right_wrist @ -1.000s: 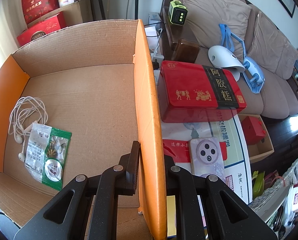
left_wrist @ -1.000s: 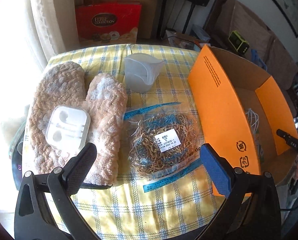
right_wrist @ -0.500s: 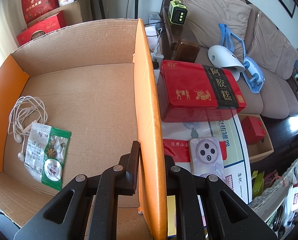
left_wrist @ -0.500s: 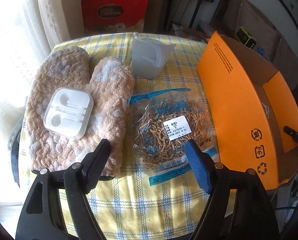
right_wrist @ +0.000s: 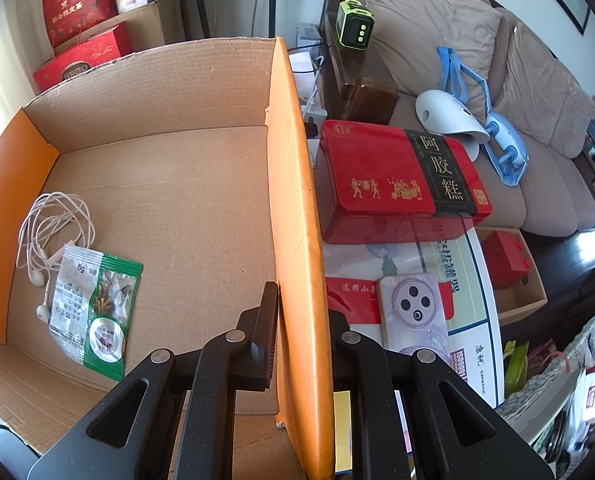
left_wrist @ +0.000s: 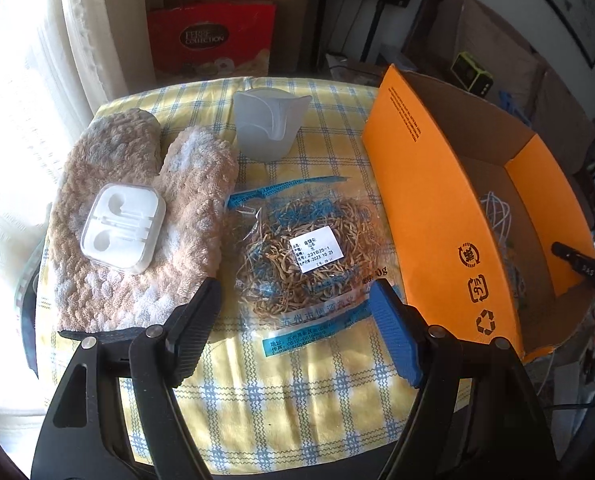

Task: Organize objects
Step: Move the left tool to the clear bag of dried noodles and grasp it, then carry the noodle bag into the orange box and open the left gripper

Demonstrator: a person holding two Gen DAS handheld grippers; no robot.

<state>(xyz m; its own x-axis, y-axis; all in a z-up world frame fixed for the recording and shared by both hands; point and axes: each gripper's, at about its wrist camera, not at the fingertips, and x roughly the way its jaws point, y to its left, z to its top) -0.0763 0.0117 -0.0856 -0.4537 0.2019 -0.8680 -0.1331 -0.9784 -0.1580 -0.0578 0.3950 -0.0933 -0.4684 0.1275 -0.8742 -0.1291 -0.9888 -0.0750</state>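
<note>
My left gripper [left_wrist: 295, 300] is open, its fingers straddling the near edge of a clear bag of dried herbs [left_wrist: 305, 248] on the yellow checked tablecloth [left_wrist: 277, 392]. A white plastic earphone case [left_wrist: 123, 232] lies on two fuzzy beige mitts [left_wrist: 137, 216]. A translucent measuring cup [left_wrist: 267, 124] stands behind the bag. My right gripper [right_wrist: 301, 320] is shut on the orange side wall [right_wrist: 293, 220] of the cardboard box [left_wrist: 449, 208]. Inside the box lie white earphones [right_wrist: 53, 232] and a small green sachet [right_wrist: 97, 304].
A red tin [right_wrist: 401, 184], a phone [right_wrist: 413, 312] and printed cartons sit right of the box. A sofa [right_wrist: 497, 80] with a blue-and-white object lies beyond. Red gift boxes [left_wrist: 213, 40] stand behind the table, a curtain [left_wrist: 37, 80] at left.
My left gripper has moved forward toward the herb bag and its fingers have narrowed around it. My right gripper stays clamped on the box wall.
</note>
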